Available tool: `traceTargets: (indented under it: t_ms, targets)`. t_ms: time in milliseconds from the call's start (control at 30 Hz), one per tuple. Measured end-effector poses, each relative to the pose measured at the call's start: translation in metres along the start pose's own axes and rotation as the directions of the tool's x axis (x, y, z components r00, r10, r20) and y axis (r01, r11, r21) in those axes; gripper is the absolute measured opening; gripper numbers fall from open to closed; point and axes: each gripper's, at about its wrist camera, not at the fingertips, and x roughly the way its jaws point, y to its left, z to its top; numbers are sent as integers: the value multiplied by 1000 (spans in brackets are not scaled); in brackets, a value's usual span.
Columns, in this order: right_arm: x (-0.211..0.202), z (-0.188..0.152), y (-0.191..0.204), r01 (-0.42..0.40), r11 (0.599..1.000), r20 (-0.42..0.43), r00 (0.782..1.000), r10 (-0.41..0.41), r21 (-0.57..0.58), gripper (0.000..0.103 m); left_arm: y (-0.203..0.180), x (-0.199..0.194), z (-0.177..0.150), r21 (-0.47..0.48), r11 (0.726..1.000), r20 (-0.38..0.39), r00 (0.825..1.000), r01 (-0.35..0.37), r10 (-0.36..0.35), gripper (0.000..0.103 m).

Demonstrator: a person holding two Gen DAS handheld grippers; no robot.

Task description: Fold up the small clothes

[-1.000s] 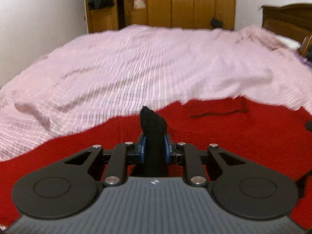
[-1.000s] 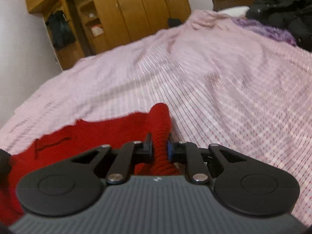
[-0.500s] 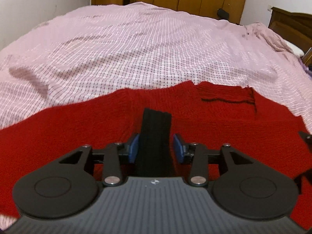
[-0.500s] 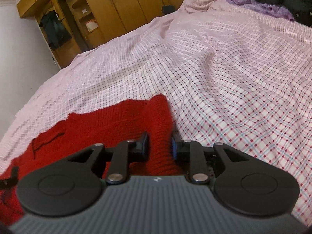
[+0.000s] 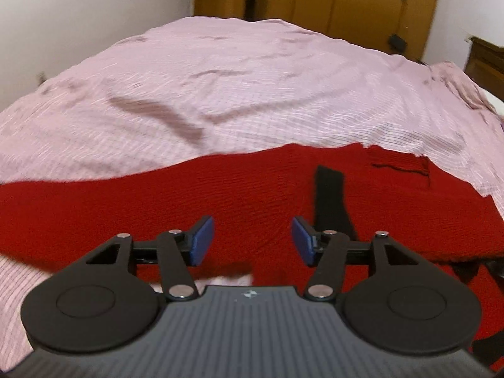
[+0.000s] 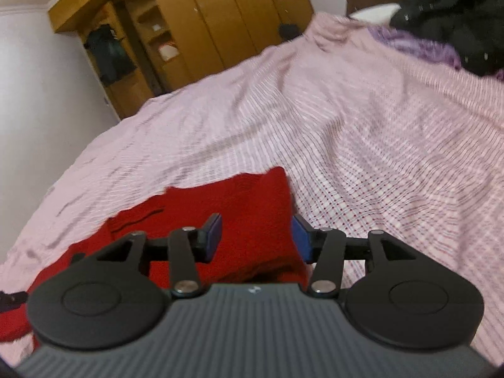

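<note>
The red knit garment (image 5: 252, 195) lay spread across the pink checked bedspread (image 5: 252, 88), a black strap (image 5: 330, 201) resting on top; judging by this, a fold seemed laid but more remained. The left gripper (image 5: 251, 241) hovered with fingers spread, empty. The right gripper (image 6: 255, 238) stood spread around the garment's corner.

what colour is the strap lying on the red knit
Black. The strap shows best in the left wrist view, lying on the red knit.
</note>
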Motion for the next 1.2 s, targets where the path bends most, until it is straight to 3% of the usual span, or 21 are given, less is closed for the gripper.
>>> traceTargets:
  t_ms: [233,567,700,833,933,1000,1100,1200]
  targets:
    - [-37,-22,23,-57,996,-35,998,55,-71,55,43,-30,-24,-63,996,-13,998,-64,63,73]
    - [-43,-68,53,-62,984,-159,987,36,-167,55,114,-38,-54,-221,959,-53,984,-175,167,76]
    - [-34,-82,60,-43,983,-194,981,7,-181,55,146,-32,-58,-336,925,-49,984,-178,171,76]
    - [-22,-95,68,-2,972,-218,975,-51,-237,55,180,-26,-62,-481,866,-23,989,-140,148,76]
    - [-19,-99,76,19,959,-207,975,-80,-283,60,198,-22,-62,-563,820,9,991,-102,130,76]
    - [-17,-101,79,14,957,-209,975,-78,-289,68,205,-17,-58,-600,794,16,991,-97,133,76]
    - [-14,-105,83,34,950,-199,975,-100,-310,71,211,-9,-53,-635,768,26,991,-87,134,76]
    - [-11,-107,84,39,950,-192,976,-103,-311,74,216,3,-45,-645,758,22,990,-95,142,76]
